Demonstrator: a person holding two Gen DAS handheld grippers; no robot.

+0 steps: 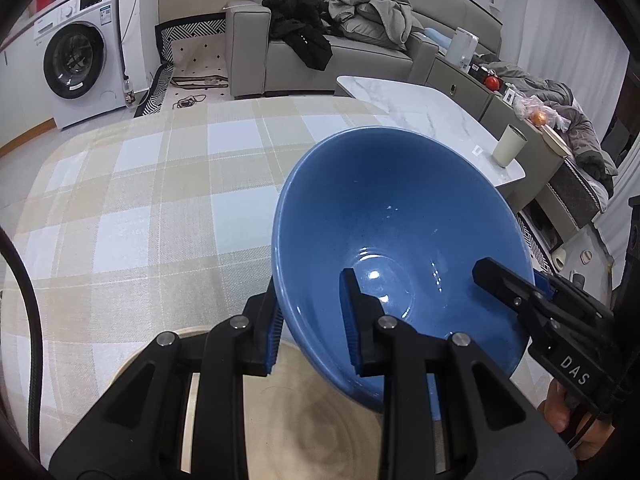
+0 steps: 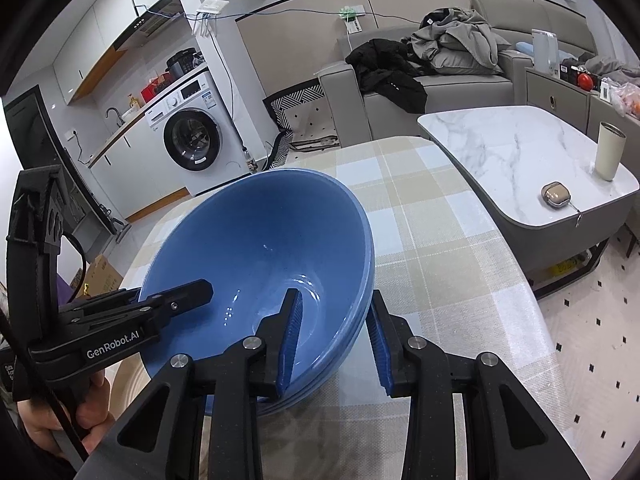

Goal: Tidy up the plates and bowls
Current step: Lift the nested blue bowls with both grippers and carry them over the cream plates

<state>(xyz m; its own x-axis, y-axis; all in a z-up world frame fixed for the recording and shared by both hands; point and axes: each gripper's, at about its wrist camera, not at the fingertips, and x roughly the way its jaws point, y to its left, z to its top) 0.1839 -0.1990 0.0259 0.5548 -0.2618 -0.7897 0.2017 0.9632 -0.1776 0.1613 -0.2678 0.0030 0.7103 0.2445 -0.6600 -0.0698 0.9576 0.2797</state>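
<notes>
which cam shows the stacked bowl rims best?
Right wrist: the blue bowls show layered rims beside the right gripper. Left wrist shows the bowl interior only, with the left gripper straddling the rim.

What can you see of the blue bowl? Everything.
The glossy blue ceramic-looking bowl is deep, round and empty, with light glinting off its inner bottom. It sits tilted above the checked tablecloth. In the right wrist view its rim shows stacked edges, so it may be several nested bowls. The left claw straddles one side of the rim and the right claw the opposite side.
</notes>
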